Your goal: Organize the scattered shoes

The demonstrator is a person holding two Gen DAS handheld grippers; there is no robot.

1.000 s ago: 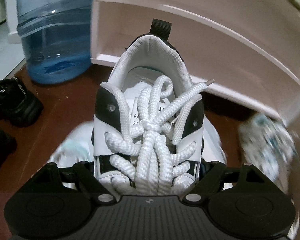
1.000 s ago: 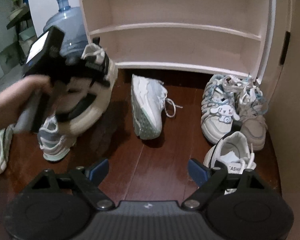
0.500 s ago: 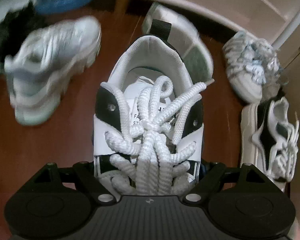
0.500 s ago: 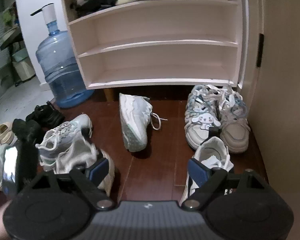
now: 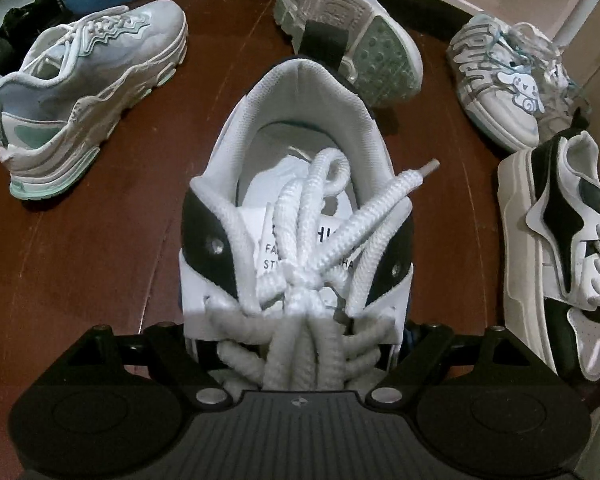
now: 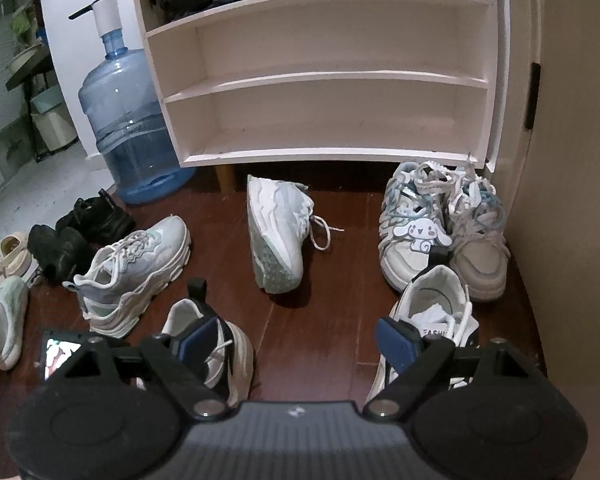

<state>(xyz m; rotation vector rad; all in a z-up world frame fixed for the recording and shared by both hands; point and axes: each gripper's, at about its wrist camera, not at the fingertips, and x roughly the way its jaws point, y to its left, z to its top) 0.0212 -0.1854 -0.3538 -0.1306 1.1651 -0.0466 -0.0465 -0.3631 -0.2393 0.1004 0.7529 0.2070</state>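
Roughly, early in the job.
Held shoe: the black-and-white sneaker (image 5: pixel 296 216) sat between the fingers of the left gripper (image 5: pixel 298 334), clamped across the laced forefoot, heel away from the camera, low over the dark wood floor (image 5: pixel 100 248); whether the sole touched could not be told.
Its mate: the matching black-and-white sneaker (image 6: pixel 432 320) stood on the floor to the right, near the wall, just ahead of the right gripper's right finger.
Right gripper (image 6: pixel 296 346): fingers spread wide, holding nothing, hovering over bare floor between the two matching sneakers.
Grey-mint pair: one chunky sneaker (image 6: pixel 136 272) upright at left; the other (image 6: pixel 278 232) tipped on its side, sole showing, in front of the rack.
Cartoon-dog pair (image 6: pixel 440 232): side by side at the rack's right foot.
Black shoes (image 6: pixel 80 236): off to the left, near the water bottle (image 6: pixel 128 128).
Shoe rack (image 6: pixel 324 80): the two lower shelves bare; top shelf crowded with slippers and other items.
Done: nothing shelved on the lower levels, as far as visible.
Left: probably pairing the held sneaker with its mate, then righting the tipped one and shelving the pairs.
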